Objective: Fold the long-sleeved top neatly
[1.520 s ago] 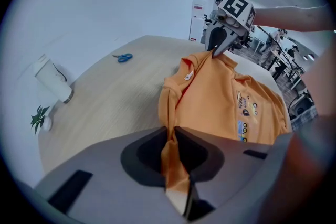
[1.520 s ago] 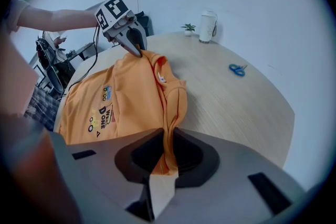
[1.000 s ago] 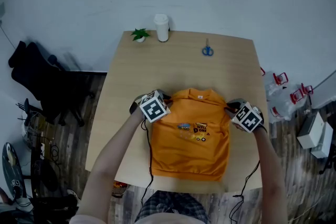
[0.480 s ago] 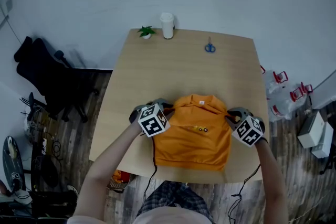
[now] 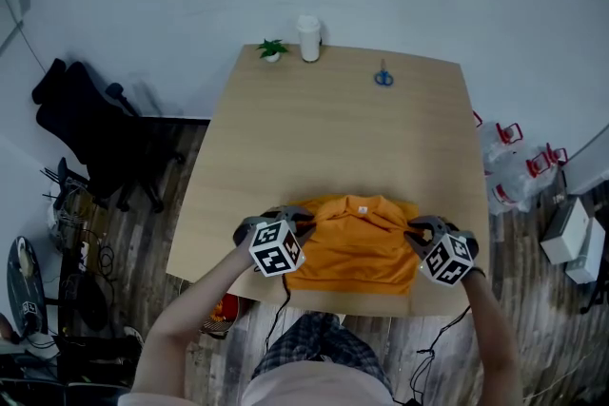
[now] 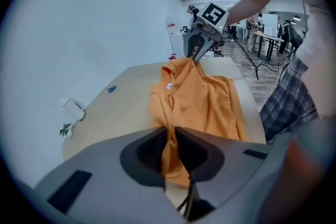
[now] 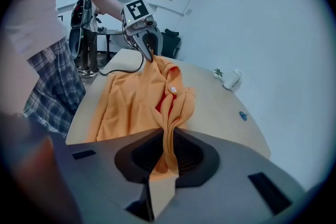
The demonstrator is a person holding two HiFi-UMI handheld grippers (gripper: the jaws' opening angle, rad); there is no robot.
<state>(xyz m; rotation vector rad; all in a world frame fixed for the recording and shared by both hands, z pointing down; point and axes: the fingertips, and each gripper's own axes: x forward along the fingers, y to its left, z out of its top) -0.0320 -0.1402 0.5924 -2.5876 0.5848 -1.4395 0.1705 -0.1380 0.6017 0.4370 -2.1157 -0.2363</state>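
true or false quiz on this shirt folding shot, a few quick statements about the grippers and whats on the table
1. The left hand-held gripper and the right hand-held gripper are each shut on the orange top. True.
2. The blue scissors lie on the bare table, apart from the top. True.
3. The top lies spread flat at the middle of the table. False: it lies bunched at the near edge.
4. The white cup stands upright beside the small plant. True.
5. The scissors touch the cup. False: bare table separates them.
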